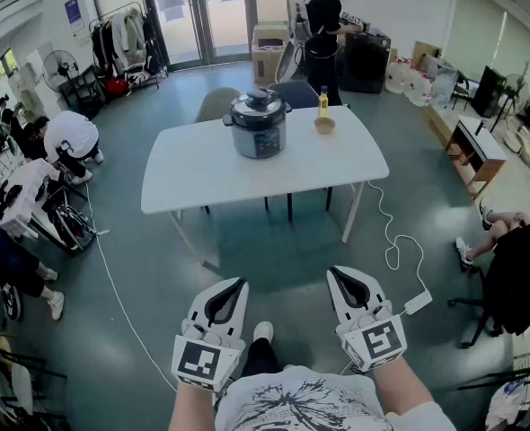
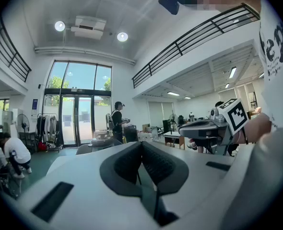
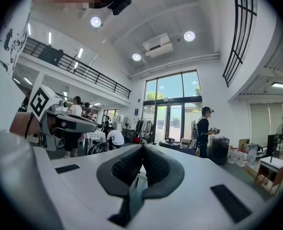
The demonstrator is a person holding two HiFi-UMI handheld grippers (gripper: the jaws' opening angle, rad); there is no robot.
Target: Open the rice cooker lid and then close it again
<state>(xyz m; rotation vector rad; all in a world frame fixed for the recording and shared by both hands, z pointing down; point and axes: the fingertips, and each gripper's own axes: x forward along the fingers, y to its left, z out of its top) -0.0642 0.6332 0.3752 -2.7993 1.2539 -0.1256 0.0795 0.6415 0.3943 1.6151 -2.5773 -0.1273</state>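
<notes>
Both closed and empty, my left gripper [image 1: 239, 284] and right gripper [image 1: 334, 274] sit far from cooker [image 1: 259, 126]; step closer, approach lid [image 1: 260, 103] squarely.

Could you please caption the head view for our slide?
Left gripper and right gripper, both shut, held short of the white table bearing a closed rice cooker, a bottle and a bowl.

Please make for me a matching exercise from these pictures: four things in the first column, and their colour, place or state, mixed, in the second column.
1. rice cooker
2. bottle
3. white power adapter
4. right gripper

a. jaws together, nothing between them
b. lying on the floor
c. silver and black, lid shut
d. yellow, upright

Pairs: 1-c, 2-d, 3-b, 4-a.
</notes>
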